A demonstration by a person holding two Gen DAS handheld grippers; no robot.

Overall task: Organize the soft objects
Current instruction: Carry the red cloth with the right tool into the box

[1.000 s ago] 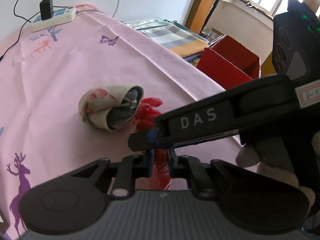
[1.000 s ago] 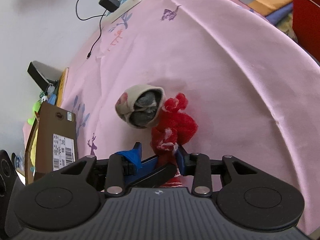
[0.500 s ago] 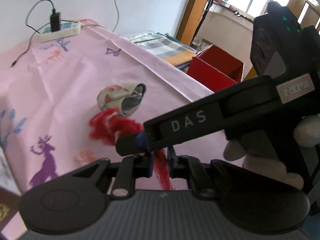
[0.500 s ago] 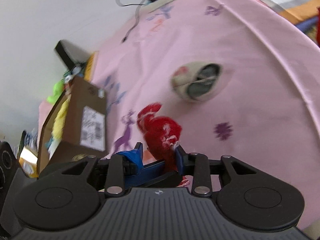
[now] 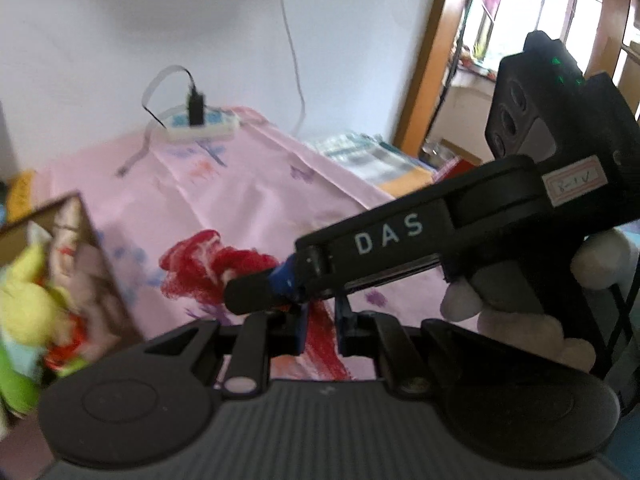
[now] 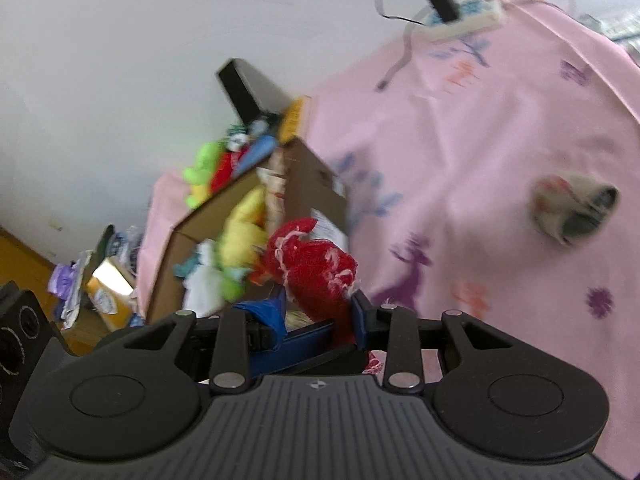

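Note:
A red fluffy cloth (image 6: 316, 268) hangs in the air, held by both grippers. My right gripper (image 6: 318, 312) is shut on it, and my left gripper (image 5: 320, 326) is shut on its lower part (image 5: 320, 344). The right gripper crosses in front of the left one (image 5: 400, 256). A cardboard box (image 6: 304, 184) full of soft toys stands at the left of the pink cloth-covered table (image 6: 500, 152); it also shows in the left wrist view (image 5: 76, 240). A rolled beige and grey sock (image 6: 572, 216) lies on the table to the right.
A white power strip (image 5: 200, 128) with a black plug and cables lies at the table's far end by the wall. Folded striped cloths (image 5: 372, 160) lie beyond the table's right edge. Clutter sits on the floor left of the box (image 6: 100, 280).
Both grippers have lifted the red cloth off the table and carried it left, away from the rolled sock, to beside the cardboard box.

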